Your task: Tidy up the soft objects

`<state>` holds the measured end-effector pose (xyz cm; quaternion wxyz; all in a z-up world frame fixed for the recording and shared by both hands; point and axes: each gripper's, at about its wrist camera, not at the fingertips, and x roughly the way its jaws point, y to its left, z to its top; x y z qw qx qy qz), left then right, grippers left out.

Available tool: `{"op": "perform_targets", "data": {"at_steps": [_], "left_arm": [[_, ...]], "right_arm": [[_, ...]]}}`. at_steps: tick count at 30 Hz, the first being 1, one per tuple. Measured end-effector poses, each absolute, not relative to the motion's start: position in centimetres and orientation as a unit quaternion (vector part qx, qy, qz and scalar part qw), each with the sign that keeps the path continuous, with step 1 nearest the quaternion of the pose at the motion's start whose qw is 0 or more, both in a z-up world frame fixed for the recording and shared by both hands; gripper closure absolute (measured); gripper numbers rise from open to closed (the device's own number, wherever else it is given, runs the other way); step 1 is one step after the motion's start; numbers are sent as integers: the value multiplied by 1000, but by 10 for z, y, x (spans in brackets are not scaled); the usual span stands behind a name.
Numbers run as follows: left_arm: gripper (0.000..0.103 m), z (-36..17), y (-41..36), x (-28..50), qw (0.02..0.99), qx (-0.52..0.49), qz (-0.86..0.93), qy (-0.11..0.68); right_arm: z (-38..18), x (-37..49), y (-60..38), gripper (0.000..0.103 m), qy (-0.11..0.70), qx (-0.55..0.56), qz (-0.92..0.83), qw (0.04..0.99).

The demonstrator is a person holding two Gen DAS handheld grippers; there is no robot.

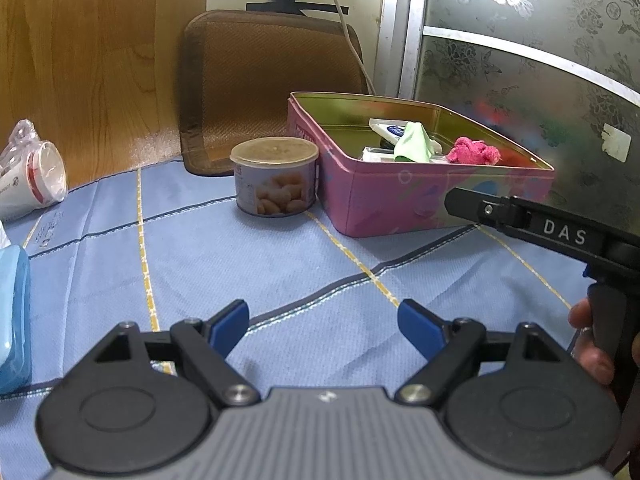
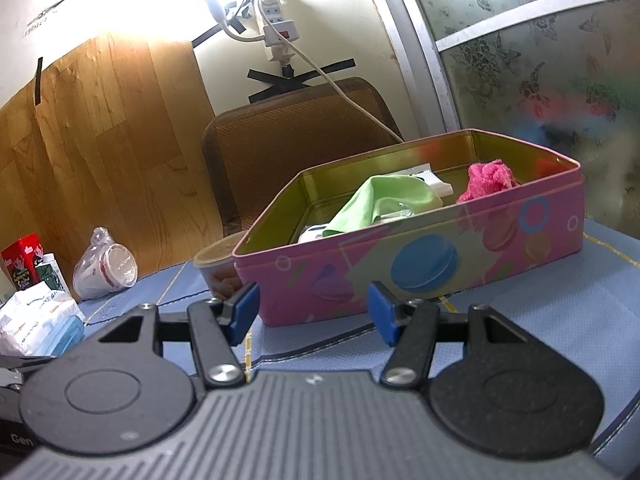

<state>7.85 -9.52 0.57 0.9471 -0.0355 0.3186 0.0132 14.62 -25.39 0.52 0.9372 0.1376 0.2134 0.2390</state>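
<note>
A pink tin box (image 1: 400, 200) stands open on the blue cloth; it also shows in the right wrist view (image 2: 440, 264). Inside lie a green cloth (image 1: 414, 142) (image 2: 380, 200), a pink fluffy cloth (image 1: 474, 151) (image 2: 490, 180) and some white packets (image 1: 390, 128). My left gripper (image 1: 323, 326) is open and empty above the blue cloth, short of the box. My right gripper (image 2: 314, 312) is open and empty, close to the box's front wall. The right gripper's black body (image 1: 560, 232) shows at the right of the left wrist view.
A round nut can (image 1: 275, 176) stands against the box's left side. A brown cushion (image 1: 272, 80) leans on the wall behind. A wrapped cup (image 1: 34, 176) (image 2: 106, 270) lies at the left. Blue tissue packs (image 1: 14, 320) (image 2: 44, 328) sit at the left edge.
</note>
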Motion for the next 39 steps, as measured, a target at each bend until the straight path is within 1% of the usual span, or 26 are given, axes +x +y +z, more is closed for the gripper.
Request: {"op": "perform_targets", "data": {"at_steps": [8,14,20,24,27,30,31,35,39], "left_arm": [[19,2,-71,61,948,-52,32,312],[19,0,-16,8,946,-103,91,294],[18,3,45,-60,941,-154,190,235],[18,-2,85,-93,923,-211,257,195],[16,-9,106,-108,911,-246,290,158],[16,-16,119,-117,900,-283,302,134],[16,-16,121,-119,899,-291,302,128],[16,-14,115,-117,903,-278,306,118],[16,-13,109,-115,907,-262,309,117]], "right_arm": [[7,140,-235,41,222,116,265,931],[15,127,-189,41,221,55,348,909],[23,113,-115,41,243,-3,466,851],[27,106,-65,35,245,-24,500,830],[32,97,-39,33,239,-44,522,817],[35,86,-18,24,239,-56,544,802],[35,85,-11,23,243,-56,549,798],[32,80,15,22,264,-64,559,783],[25,75,36,22,270,-95,555,781]]}}
